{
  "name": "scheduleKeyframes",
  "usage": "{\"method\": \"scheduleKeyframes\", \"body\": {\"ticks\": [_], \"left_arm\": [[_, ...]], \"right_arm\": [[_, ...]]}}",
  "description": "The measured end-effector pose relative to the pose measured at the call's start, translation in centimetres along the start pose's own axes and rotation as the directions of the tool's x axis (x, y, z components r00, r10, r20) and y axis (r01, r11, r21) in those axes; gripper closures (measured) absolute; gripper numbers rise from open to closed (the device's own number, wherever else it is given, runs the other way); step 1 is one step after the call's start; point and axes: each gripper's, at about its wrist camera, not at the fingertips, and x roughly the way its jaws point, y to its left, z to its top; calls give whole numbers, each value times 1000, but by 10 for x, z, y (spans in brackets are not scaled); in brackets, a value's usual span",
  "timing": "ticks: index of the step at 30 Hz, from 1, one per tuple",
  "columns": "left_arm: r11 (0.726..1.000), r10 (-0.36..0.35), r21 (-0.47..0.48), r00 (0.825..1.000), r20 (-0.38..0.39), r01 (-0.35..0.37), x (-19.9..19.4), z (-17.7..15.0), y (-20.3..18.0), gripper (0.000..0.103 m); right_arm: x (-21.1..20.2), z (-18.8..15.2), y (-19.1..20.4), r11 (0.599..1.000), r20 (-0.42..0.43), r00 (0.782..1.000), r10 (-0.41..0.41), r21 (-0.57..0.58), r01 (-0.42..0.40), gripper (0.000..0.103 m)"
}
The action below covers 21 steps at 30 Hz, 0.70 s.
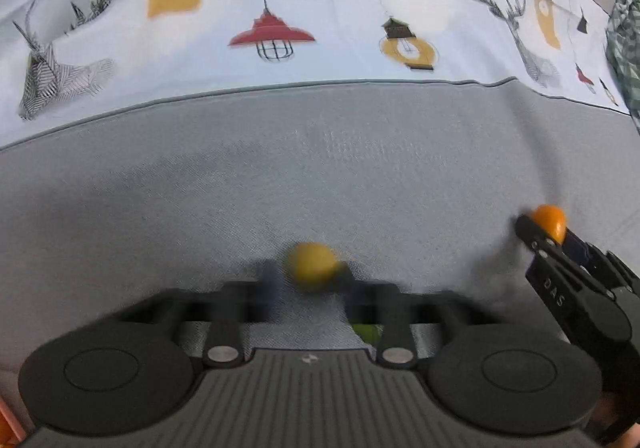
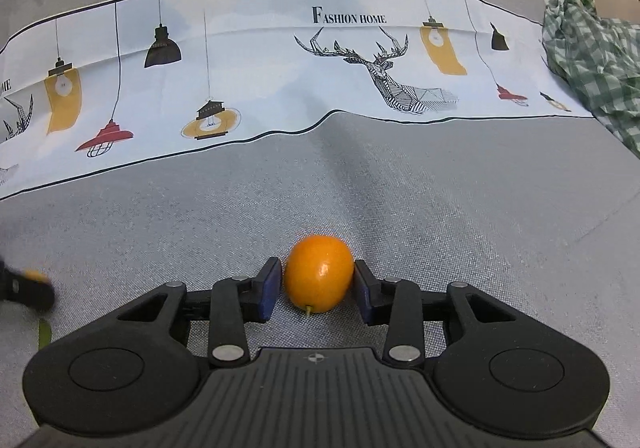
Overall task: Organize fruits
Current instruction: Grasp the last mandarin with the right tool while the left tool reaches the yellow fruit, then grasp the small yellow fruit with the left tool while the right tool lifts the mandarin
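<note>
In the right wrist view my right gripper [image 2: 319,284] is shut on an orange kumquat [image 2: 319,272], its blue pads touching both sides, just above the grey cloth. That gripper and its kumquat [image 1: 551,219] also show at the right of the left wrist view. In the left wrist view, which is blurred, a yellow kumquat [image 1: 312,266] sits between the fingers of my left gripper [image 1: 306,280]. The right pad touches it; a small gap shows on the left. A green object [image 1: 366,330] lies under the left gripper, mostly hidden.
A grey tablecloth [image 2: 440,208] with a white printed band of lamps and deer [image 2: 280,60] covers the surface. A green checked cloth [image 2: 592,60] is bunched at the far right. An orange edge [image 1: 8,428] shows at the bottom left.
</note>
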Motion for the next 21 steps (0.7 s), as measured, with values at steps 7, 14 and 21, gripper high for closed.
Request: {"method": "scheduleKeyframes", "body": {"ticks": [7,14,21], "left_arm": [[999,26,-36,997,74,-23,-47,-6,8,76],[996,83,-29,978,193,-79,-154,-63,32,76],[984,160,-119,961,224,-136,-254,-160,74,76]], "right_arm": [[-24,5,3,1000,50,999,13,5,-13,67],[-125,-1,25,983,82,982,168,-89,-160,67],[-239,-32,68,898,-8,914,406,-180,-401,67]]}}
